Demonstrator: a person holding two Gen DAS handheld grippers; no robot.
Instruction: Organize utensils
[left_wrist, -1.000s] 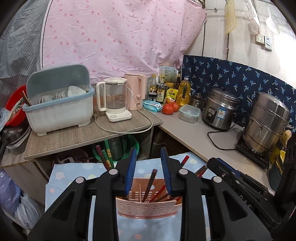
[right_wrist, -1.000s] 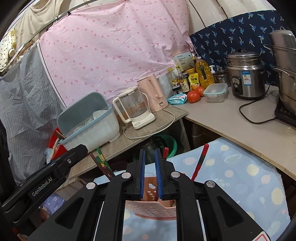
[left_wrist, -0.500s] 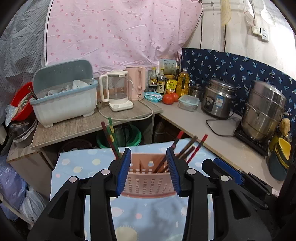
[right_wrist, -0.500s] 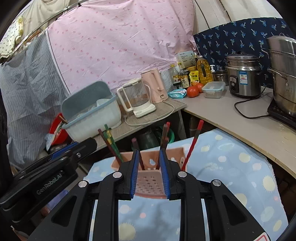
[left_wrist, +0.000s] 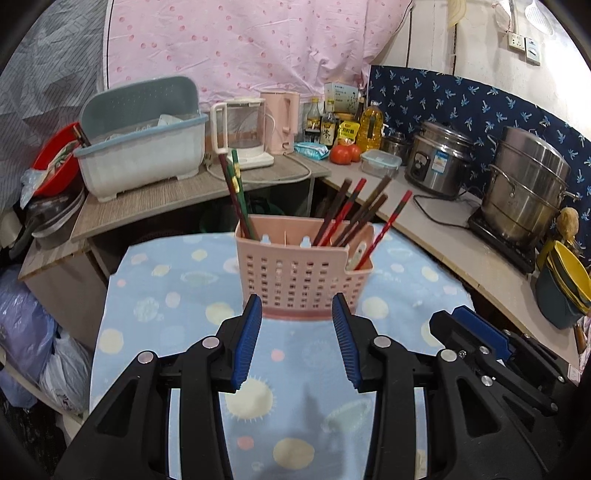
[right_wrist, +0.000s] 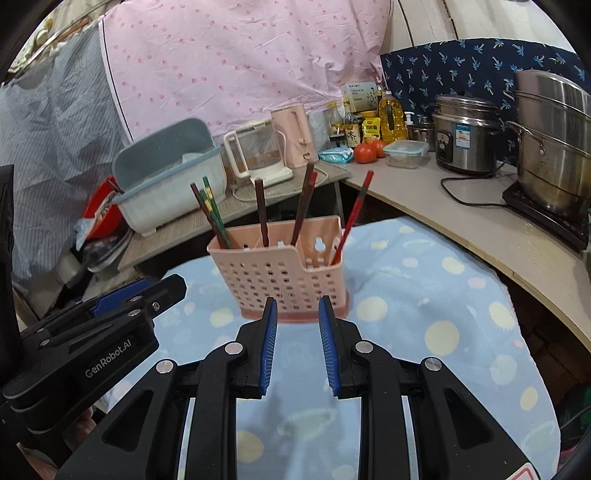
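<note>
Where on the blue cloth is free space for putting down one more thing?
Bare cloth lies left of the pink utensil holder, right of it, and between it and the open left gripper. The back counter is crowded.

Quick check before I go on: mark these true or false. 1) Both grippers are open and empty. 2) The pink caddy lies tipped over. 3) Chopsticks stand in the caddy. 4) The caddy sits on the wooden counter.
1) True: the left gripper and right gripper are both open, holding nothing.
2) False: the pink caddy stands upright.
3) True: chopsticks lean inside it.
4) False: it sits on the blue cloth, in front of the counter.
</note>
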